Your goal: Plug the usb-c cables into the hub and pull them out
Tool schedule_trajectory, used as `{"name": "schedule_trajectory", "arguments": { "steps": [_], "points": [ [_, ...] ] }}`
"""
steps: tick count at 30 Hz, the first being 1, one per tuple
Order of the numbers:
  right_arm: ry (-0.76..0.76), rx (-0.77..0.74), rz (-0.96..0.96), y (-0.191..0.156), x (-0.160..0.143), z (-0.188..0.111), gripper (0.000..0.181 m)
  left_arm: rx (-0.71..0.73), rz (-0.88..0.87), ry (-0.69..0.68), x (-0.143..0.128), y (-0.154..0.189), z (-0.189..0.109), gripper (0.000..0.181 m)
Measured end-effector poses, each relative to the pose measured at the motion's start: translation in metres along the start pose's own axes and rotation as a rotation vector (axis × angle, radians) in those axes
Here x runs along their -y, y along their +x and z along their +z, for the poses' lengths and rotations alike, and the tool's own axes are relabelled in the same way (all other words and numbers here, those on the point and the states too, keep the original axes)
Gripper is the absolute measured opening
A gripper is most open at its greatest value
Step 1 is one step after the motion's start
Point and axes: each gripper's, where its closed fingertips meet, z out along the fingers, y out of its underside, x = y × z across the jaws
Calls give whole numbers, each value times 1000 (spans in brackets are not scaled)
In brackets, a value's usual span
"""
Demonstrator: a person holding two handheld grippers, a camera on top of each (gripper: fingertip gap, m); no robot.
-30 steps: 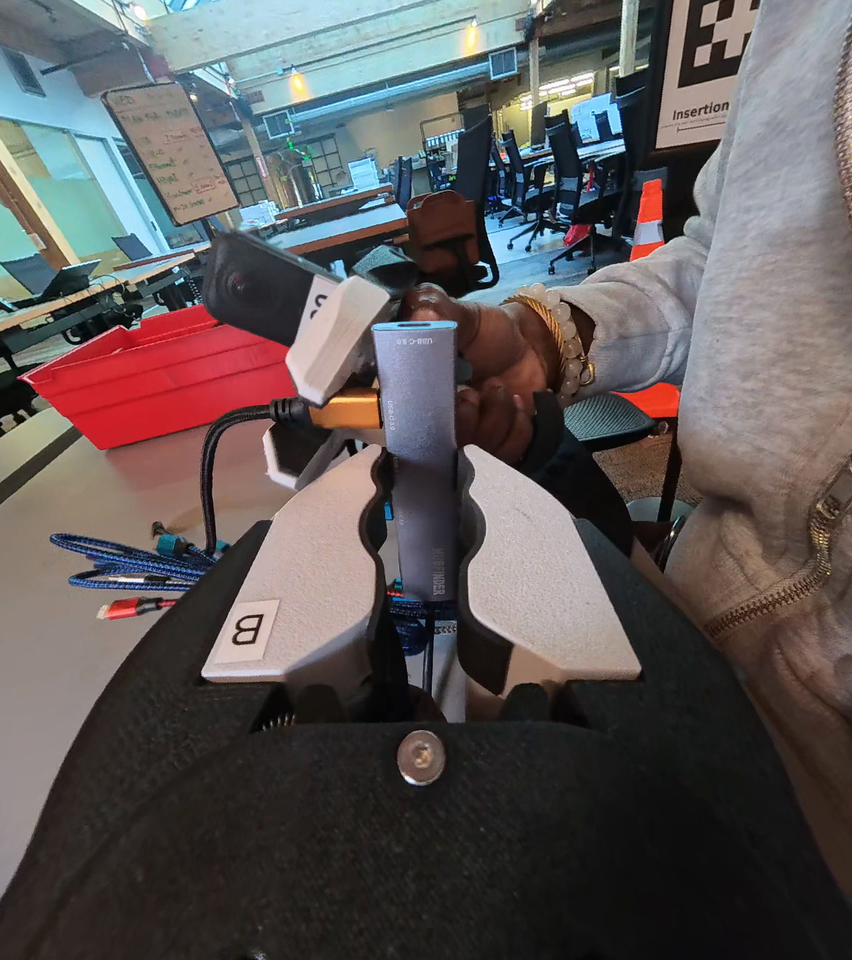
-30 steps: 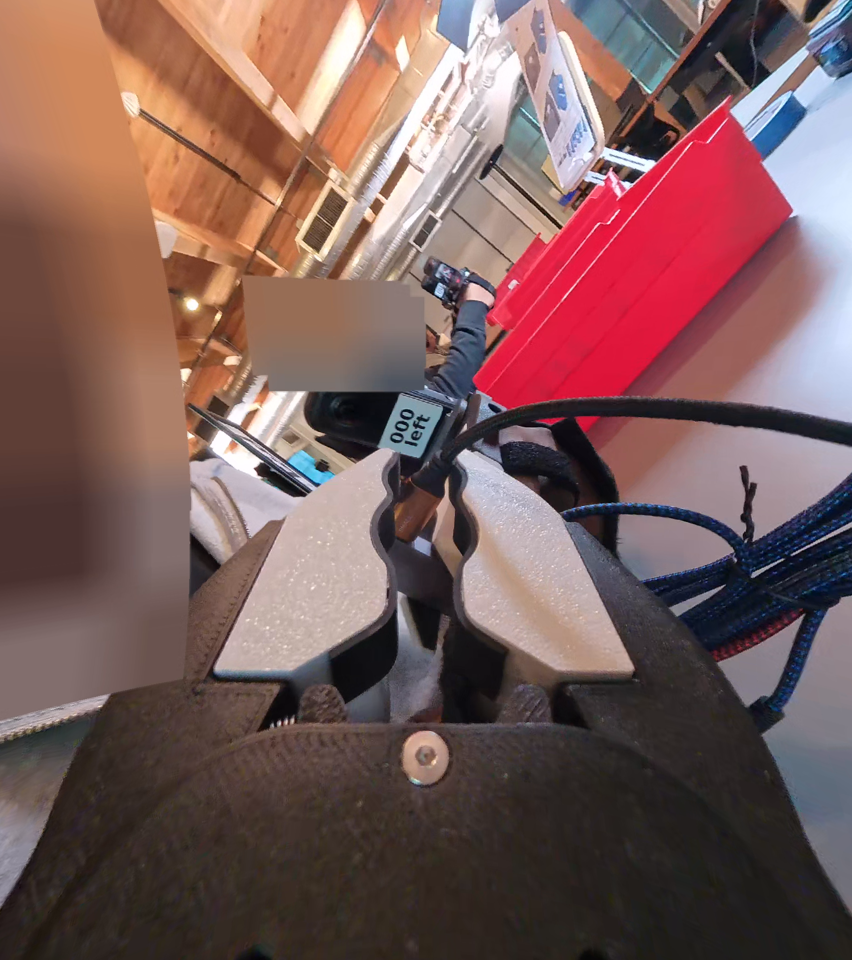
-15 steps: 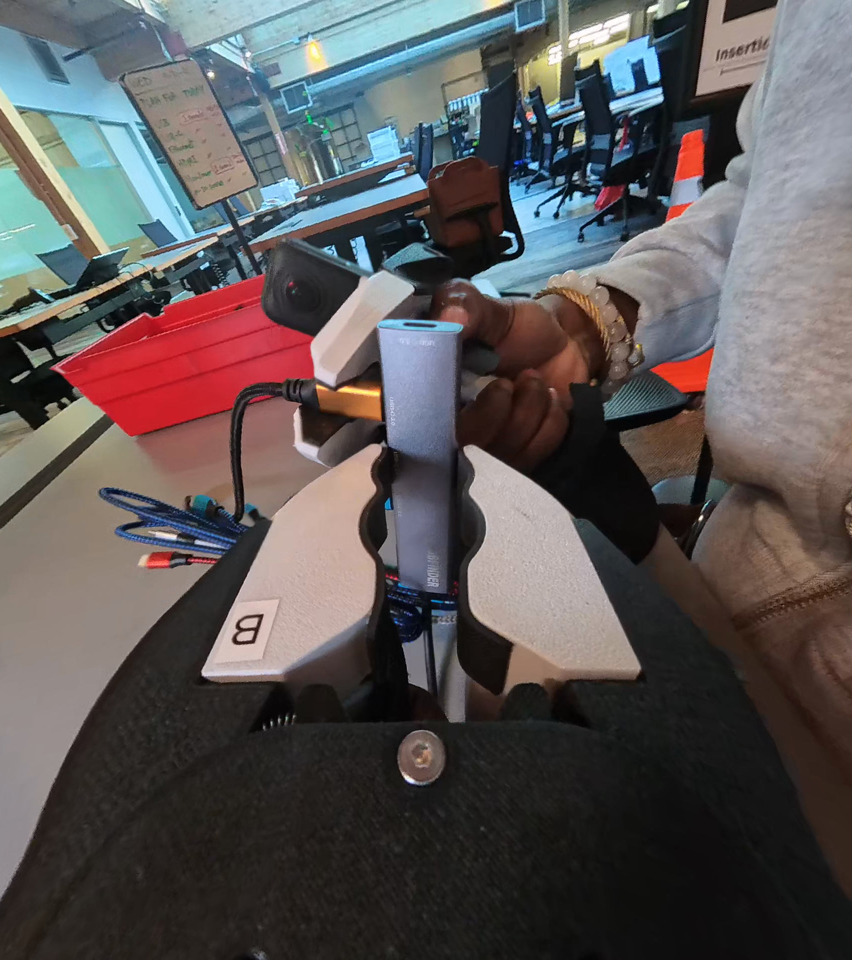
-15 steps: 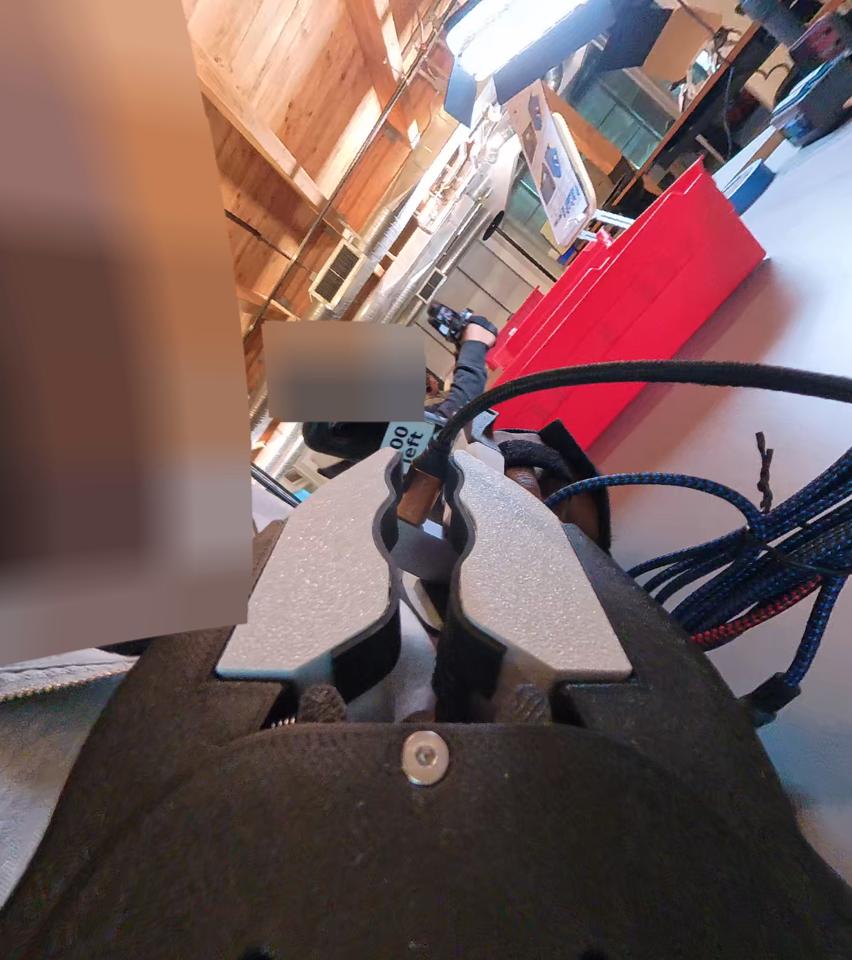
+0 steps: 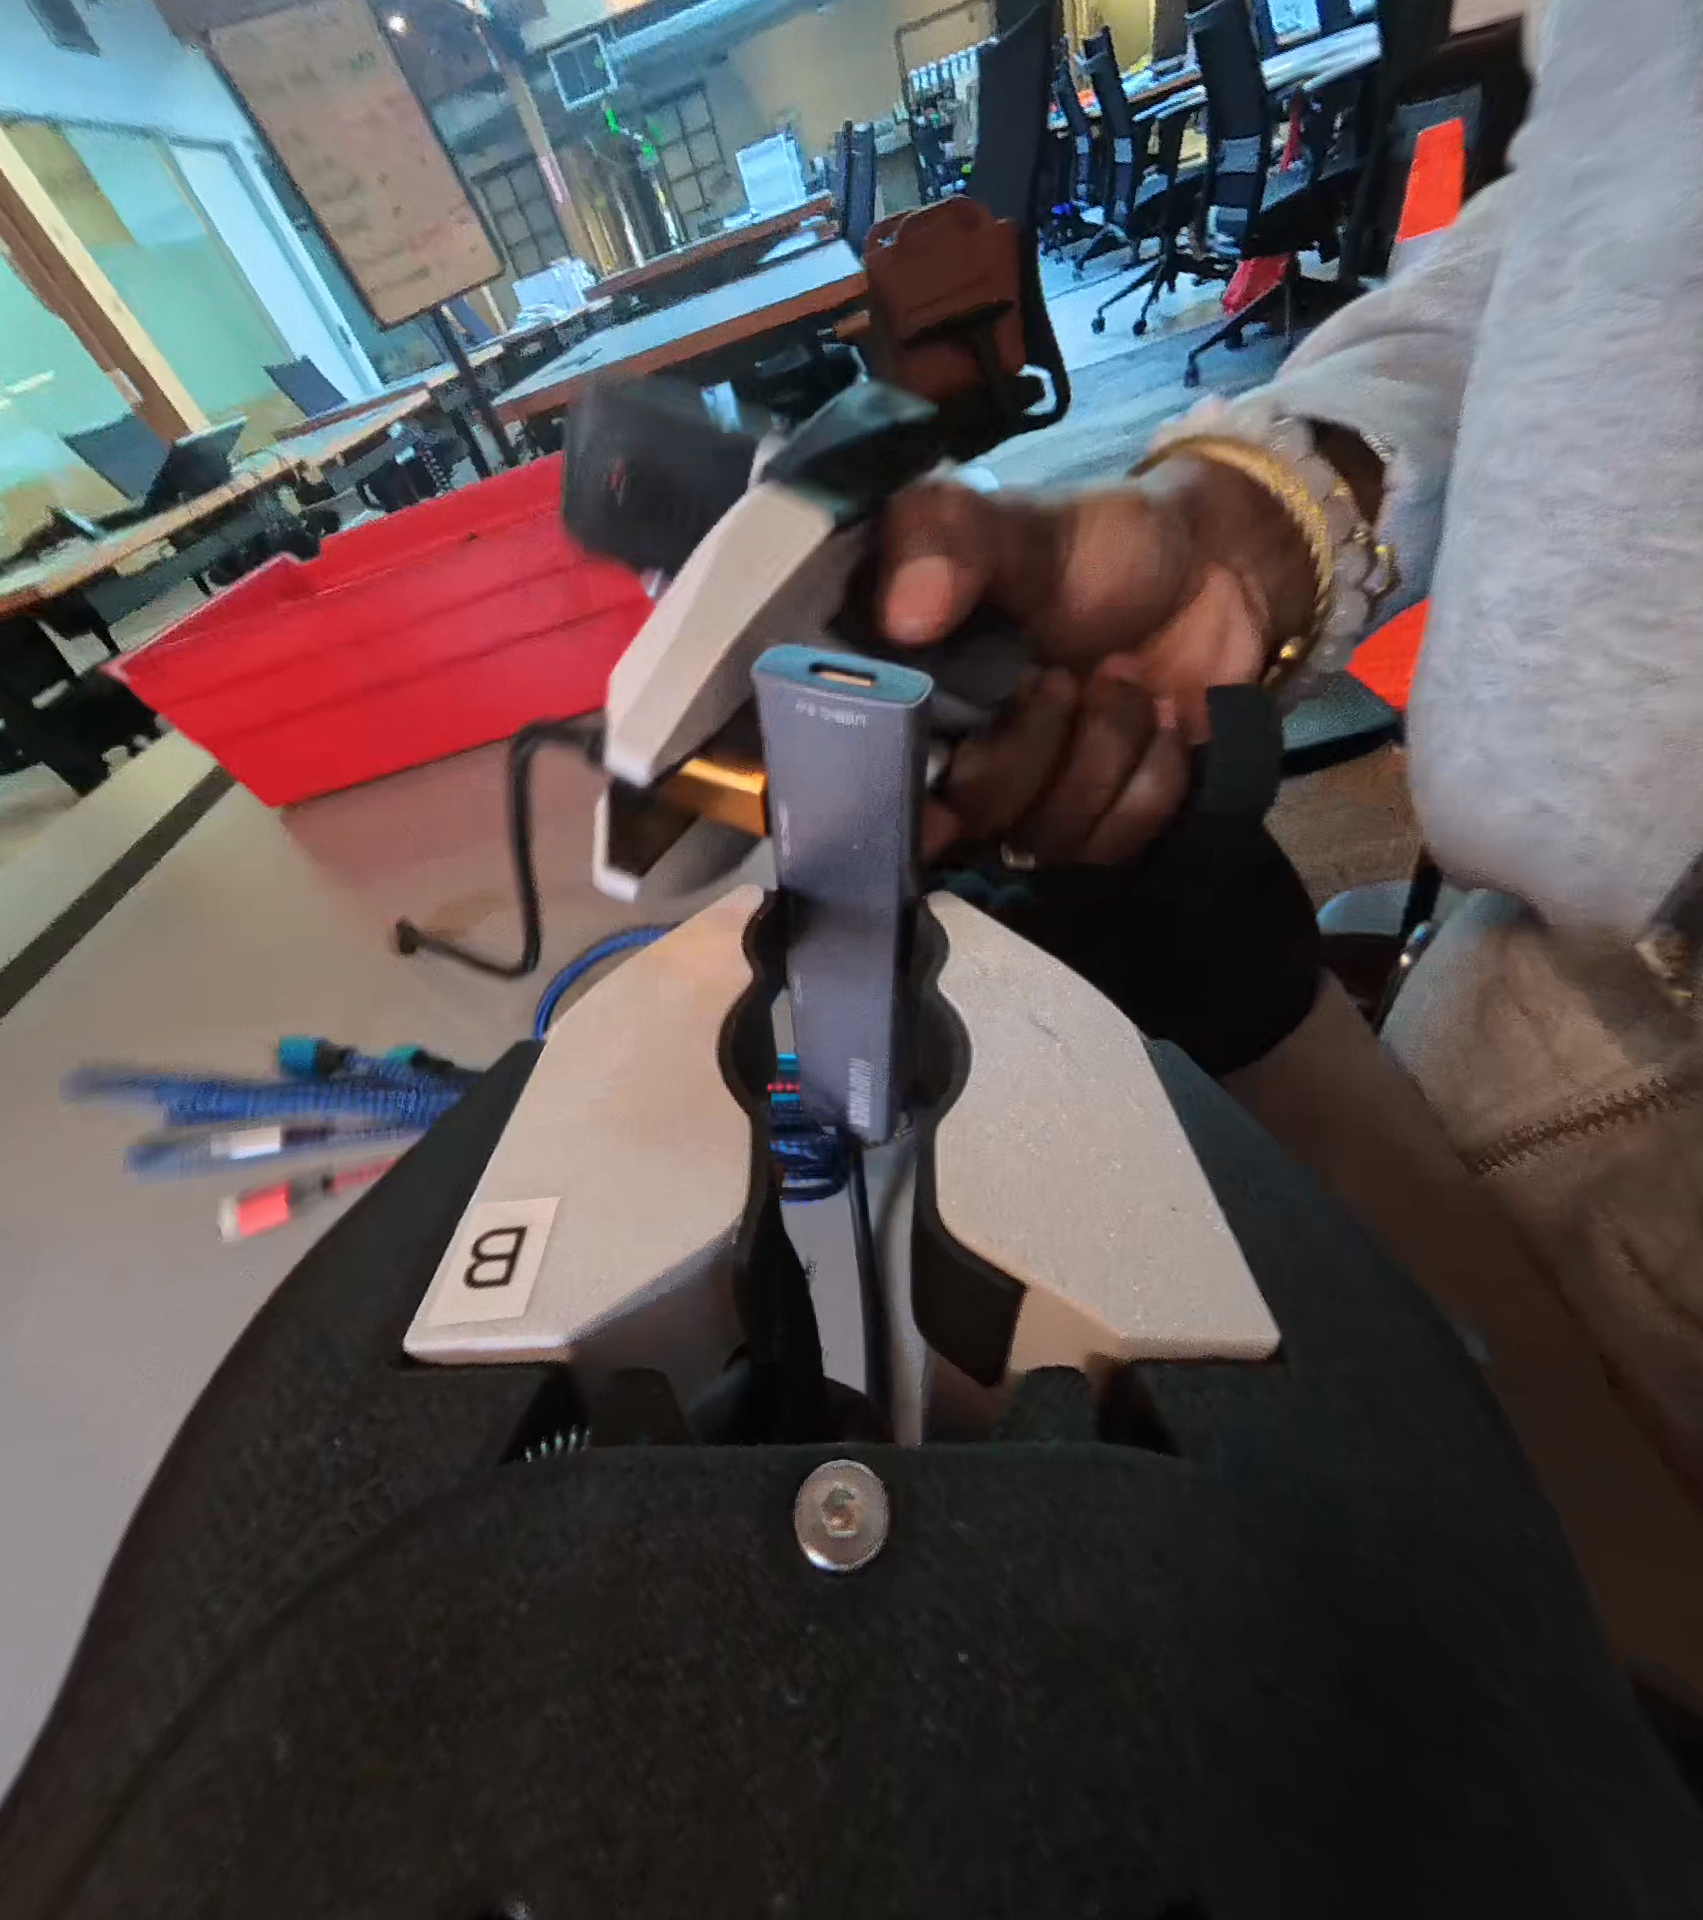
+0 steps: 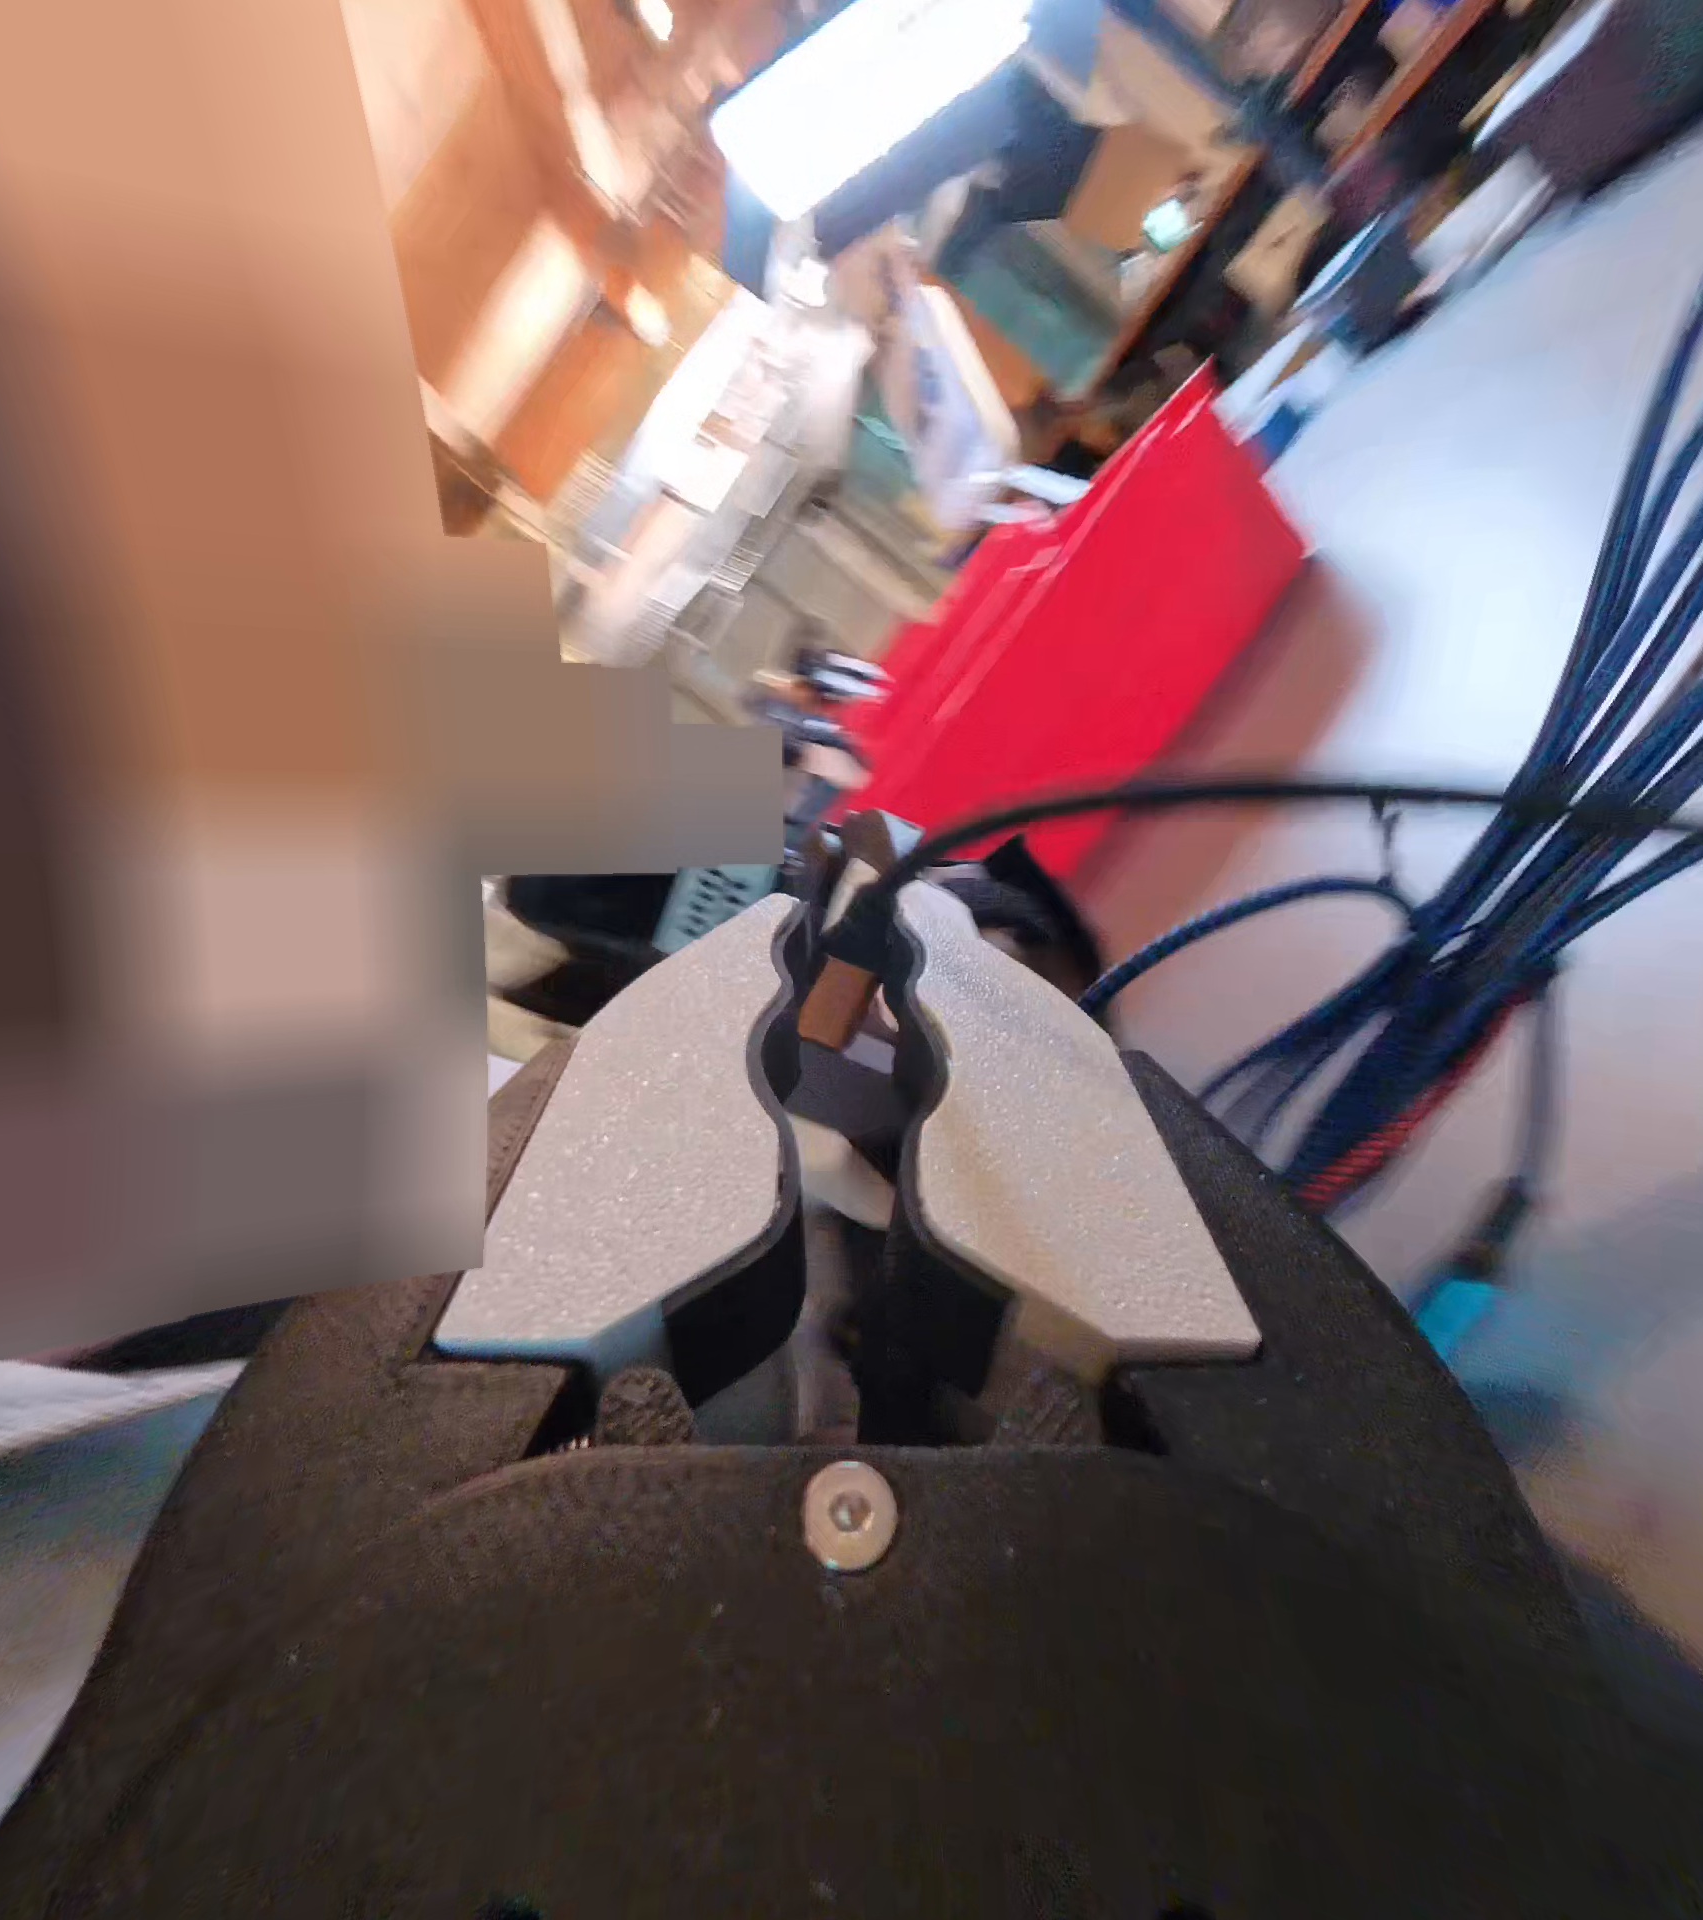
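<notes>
The left tongs [image 5: 842,935] clamp one grey hub [image 5: 842,862], held upright above the desk [image 5: 99,1351]. The right tongs [image 6: 845,940] pinch the gold plug [image 5: 717,790] of one black cable [image 5: 520,862], the plug meeting the hub's left side. Several blue braided cables [image 5: 307,1081], too blurred to count, lie bundled on the desk near one red bin [image 5: 390,644].

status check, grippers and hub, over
left gripper shut on hub. right gripper shut on gold plug at hub's side. nothing blocking.
</notes>
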Motion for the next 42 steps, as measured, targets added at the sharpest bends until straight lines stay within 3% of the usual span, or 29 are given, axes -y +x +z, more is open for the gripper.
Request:
{"name": "schedule_trajectory", "arguments": {
  "steps": [1, 2, 7, 12, 15, 21, 26, 28, 33, 38, 42],
  "points": [
    [-57, -86, -172, 2, 2, -5, 14, 24, -28, 15, 0, -7, -1, 22],
    [-114, -117, -231, 2, 2, -10, 15, 44, -31, 16, 0, -10, -1, 22],
    [-4, 46, 122, 9, -1, -13, 13, 56, 108, -41, -5, 1, 5, 21],
    [-52, -27, -72, 7, 1, -3, 14, 80, 100, -19, -3, -3, 0, 21],
    [59, -31, -39, 5, 17, -3, 13, 116, 13, 4, 2, -16, 0, 21],
    [274, -111, -107, 16, 41, 11, 13, 375, 10, 66, 18, -48, -23, 34],
    [225, -159, -255, 11, 29, 30, 14, 591, 73, 126, 42, -51, -39, 34],
    [195, -183, -303, 10, 25, 34, 14, 670, 47, 107, 39, -54, -46, 23],
    [193, -198, -338, 7, 19, 38, 13, 703, 9, 102, 37, -49, -54, 10],
    [147, -177, -284, 7, 13, 39, 13, 648, -40, 92, 31, -44, -57, 10],
    [199, -151, -206, 7, 18, 35, 13, 646, 3, 50, 26, -43, -57, 12]
  ]
}}
